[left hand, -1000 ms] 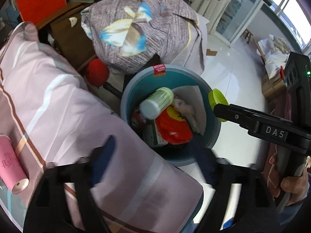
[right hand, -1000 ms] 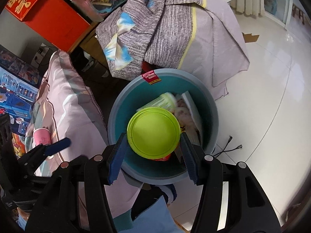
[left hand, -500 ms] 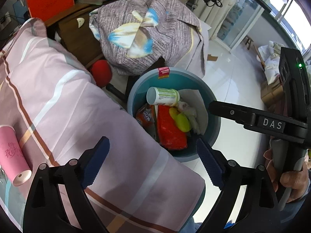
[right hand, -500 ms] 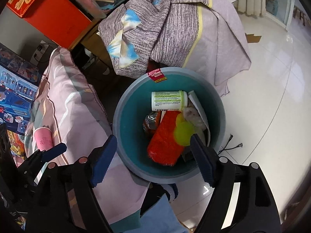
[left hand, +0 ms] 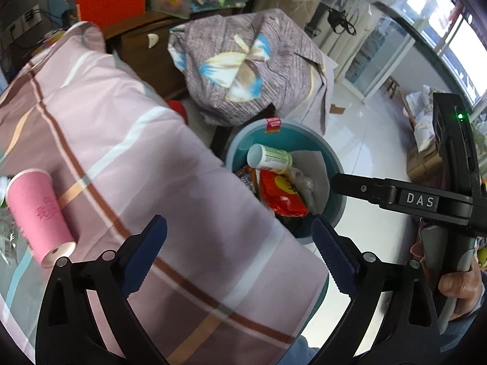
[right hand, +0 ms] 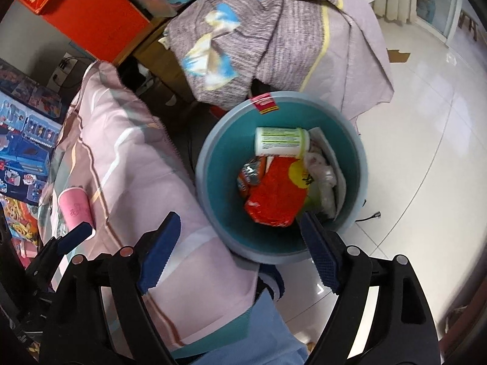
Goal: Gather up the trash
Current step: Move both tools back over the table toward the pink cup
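Observation:
A round teal trash bin (right hand: 356,152) stands on the floor beside the bed; it also shows in the left wrist view (left hand: 334,164). It holds a white bottle with a green label (right hand: 281,141), a red snack bag (right hand: 274,200), a crumpled wrapper (right hand: 249,176) and white paper (right hand: 327,179). A pink paper cup (left hand: 38,213) lies on its side on the pink striped bedding (left hand: 137,152); it also shows in the right wrist view (right hand: 76,206). My right gripper (right hand: 240,252) is open and empty above the bin's near rim. My left gripper (left hand: 240,258) is open and empty above the bedding.
A grey patterned cloth bundle (right hand: 261,33) sits behind the bin. An orange box (right hand: 88,9) and a wooden cabinet (left hand: 143,48) stand at the back. Toy boxes (right hand: 24,140) line the left side. White tiled floor (right hand: 426,121) lies to the right.
The right gripper opened and dropped a lime-green lid into the bin, where it has sunk among the trash. Both grippers have shifted left, toward the bedding and the pink cup.

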Motion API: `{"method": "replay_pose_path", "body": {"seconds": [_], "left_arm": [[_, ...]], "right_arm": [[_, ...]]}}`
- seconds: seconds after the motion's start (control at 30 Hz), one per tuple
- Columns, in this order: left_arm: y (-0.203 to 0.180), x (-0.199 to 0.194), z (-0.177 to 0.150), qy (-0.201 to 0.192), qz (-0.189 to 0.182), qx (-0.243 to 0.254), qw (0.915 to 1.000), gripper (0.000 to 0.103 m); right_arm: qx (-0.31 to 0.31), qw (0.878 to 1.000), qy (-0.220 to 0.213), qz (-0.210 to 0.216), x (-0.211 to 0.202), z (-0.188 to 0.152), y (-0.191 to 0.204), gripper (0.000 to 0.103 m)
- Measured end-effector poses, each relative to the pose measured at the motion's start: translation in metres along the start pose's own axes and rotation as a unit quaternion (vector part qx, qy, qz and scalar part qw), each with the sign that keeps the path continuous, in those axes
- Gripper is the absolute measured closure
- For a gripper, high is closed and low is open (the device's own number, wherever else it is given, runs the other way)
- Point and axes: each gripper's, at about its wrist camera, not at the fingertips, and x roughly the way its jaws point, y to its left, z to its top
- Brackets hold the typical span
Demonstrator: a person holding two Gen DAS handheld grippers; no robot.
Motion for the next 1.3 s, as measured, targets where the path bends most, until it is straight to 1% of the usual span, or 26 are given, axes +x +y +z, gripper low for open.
{"method": "replay_pose_path", "body": {"seconds": [0.03,0.07,0.23,0.33,0.43,0.53,0.67,0.83,1.07,1.2,1.3], "left_arm": [[0.003,-0.003,-0.001,-0.002,0.0,-0.003,1.0,0.007],[0.008,-0.006,-0.003,-0.004,0.001,-0.007,1.0,0.007],[0.03,-0.024,-0.014,-0.016,0.002,-0.03,0.9994,0.006],[0.045,-0.035,-0.022,-0.025,0.01,-0.04,0.9988,0.006],[0.065,-0.046,-0.031,-0.033,0.013,-0.06,0.9976,0.005],[0.088,-0.056,-0.041,-0.04,0.019,-0.083,0.9955,0.005],[0.124,-0.07,-0.057,-0.048,0.029,-0.12,0.9912,0.005],[0.17,-0.087,-0.076,-0.057,0.046,-0.16,0.9844,0.005],[0.24,-0.1,-0.106,-0.06,0.072,-0.231,0.9683,0.005],[0.27,-0.102,-0.117,-0.062,0.076,-0.267,0.9588,0.005],[0.286,-0.105,-0.121,-0.065,0.078,-0.282,0.954,0.005]], "right_arm": [[-0.002,1.0,0.001,0.0,0.0,-0.001,0.004,0.022],[-0.006,1.0,0.002,0.0,-0.001,-0.003,0.01,0.021],[-0.027,1.0,0.007,-0.004,-0.001,-0.007,0.036,0.021],[-0.043,0.999,0.012,-0.005,0.001,-0.009,0.054,0.021],[-0.06,0.998,0.019,-0.006,0.004,-0.012,0.074,0.021],[-0.083,0.996,0.027,-0.007,0.011,-0.015,0.101,0.021],[-0.113,0.993,0.041,-0.006,0.022,-0.021,0.138,0.021],[-0.16,0.985,0.06,-0.007,0.038,-0.029,0.186,0.021],[-0.21,0.974,0.087,-0.001,0.066,-0.039,0.243,0.021],[-0.229,0.968,0.101,0.002,0.082,-0.041,0.27,0.021],[-0.241,0.964,0.109,0.003,0.093,-0.04,0.284,0.021]]}}
